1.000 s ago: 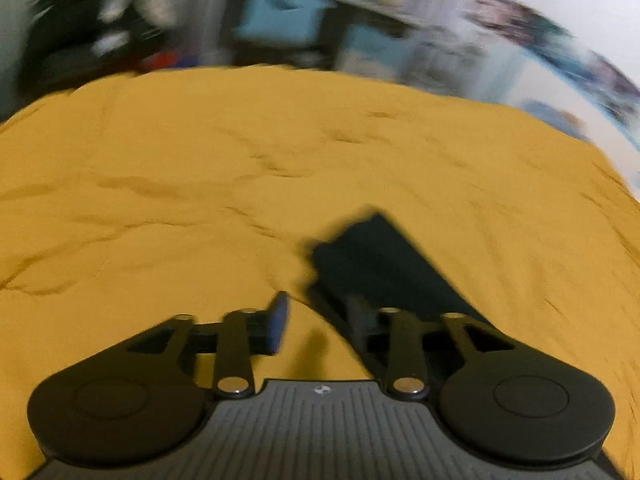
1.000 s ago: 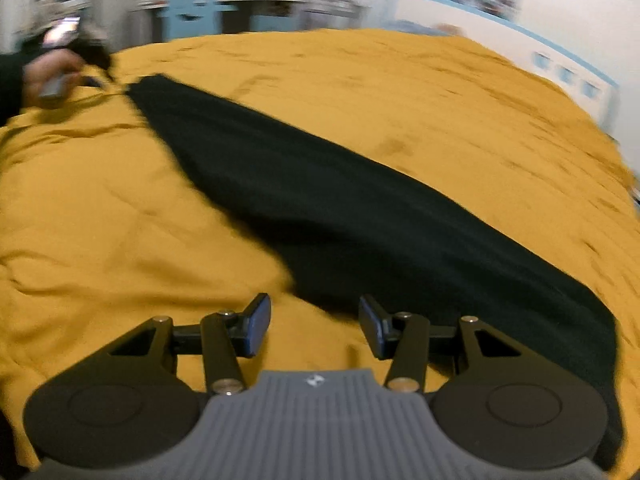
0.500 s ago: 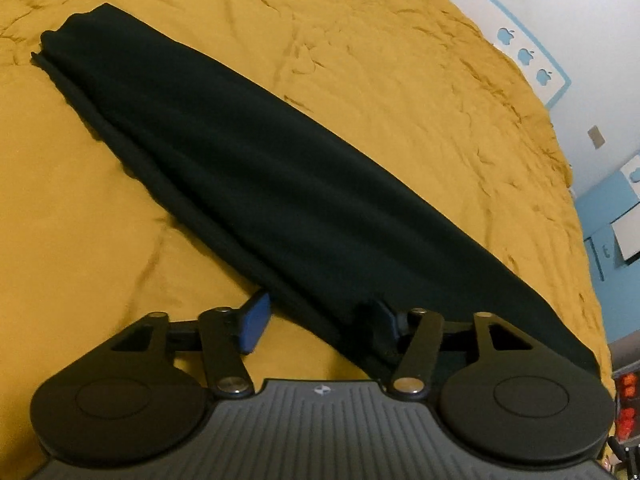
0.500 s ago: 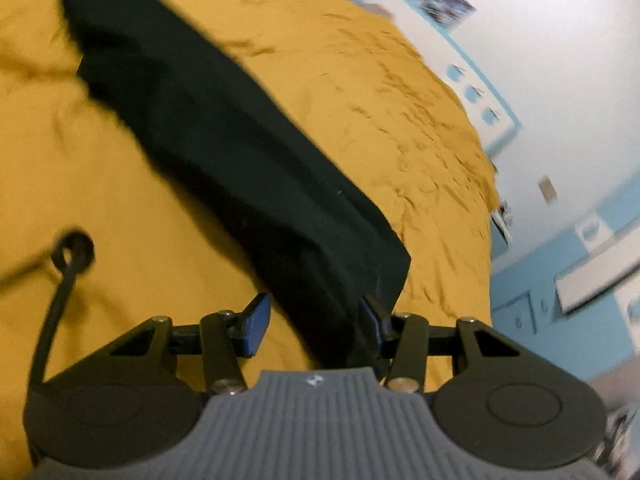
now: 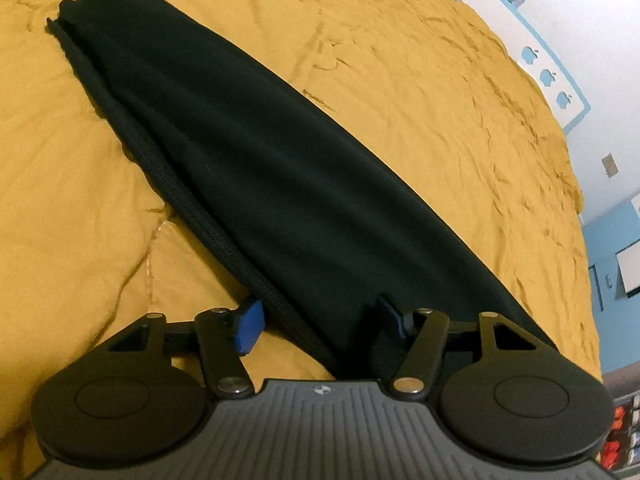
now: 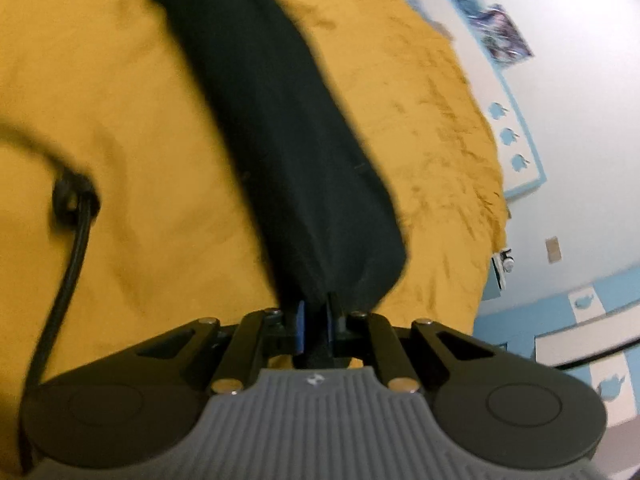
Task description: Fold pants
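Now the right tongs have just been closed on the near end of the pants, while a moment ago they were spread. The left tongs are held apart, straddling the pants' side edge. A lift for folding seems prepared. Counted: one pair of pants, laid lengthwise on one yellow bed; two tongs.
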A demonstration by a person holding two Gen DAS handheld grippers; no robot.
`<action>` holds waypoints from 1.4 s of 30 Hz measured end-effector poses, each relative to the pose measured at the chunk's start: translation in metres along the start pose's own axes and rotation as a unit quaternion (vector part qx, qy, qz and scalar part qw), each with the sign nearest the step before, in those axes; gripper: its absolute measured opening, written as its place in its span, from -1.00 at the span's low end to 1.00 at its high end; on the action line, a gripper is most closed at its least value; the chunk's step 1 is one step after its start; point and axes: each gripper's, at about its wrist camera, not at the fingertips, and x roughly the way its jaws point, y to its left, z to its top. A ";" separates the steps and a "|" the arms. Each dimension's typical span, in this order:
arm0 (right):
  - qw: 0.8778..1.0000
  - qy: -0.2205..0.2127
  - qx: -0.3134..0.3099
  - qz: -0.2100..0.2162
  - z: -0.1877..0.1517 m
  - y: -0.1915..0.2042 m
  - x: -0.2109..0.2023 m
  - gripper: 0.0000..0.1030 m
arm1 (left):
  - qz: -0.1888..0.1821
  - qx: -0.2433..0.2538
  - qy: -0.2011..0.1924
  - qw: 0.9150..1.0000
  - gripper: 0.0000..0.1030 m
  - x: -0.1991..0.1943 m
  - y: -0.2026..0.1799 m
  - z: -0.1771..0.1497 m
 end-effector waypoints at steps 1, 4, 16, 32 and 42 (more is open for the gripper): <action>1.000 -0.002 0.007 0.001 -0.001 0.001 -0.002 -0.89 | 0.001 0.004 0.001 1.000 0.29 -0.004 0.001 0.001; 0.999 0.007 0.051 0.017 0.002 -0.013 -0.009 -0.76 | 0.002 0.002 -0.008 1.000 0.27 -0.016 0.015 0.011; 0.950 -0.108 0.268 0.116 0.104 -0.045 -0.059 -0.27 | -0.005 -0.165 -0.127 0.978 0.55 -0.051 0.127 0.068; 0.923 -0.183 0.268 0.207 0.309 0.044 -0.025 -0.28 | -0.068 -0.322 -0.157 0.931 0.51 0.007 0.198 0.116; 0.917 -0.150 0.281 0.239 0.318 0.075 -0.002 -0.27 | -0.083 -0.369 -0.189 0.906 -0.91 0.023 0.215 0.114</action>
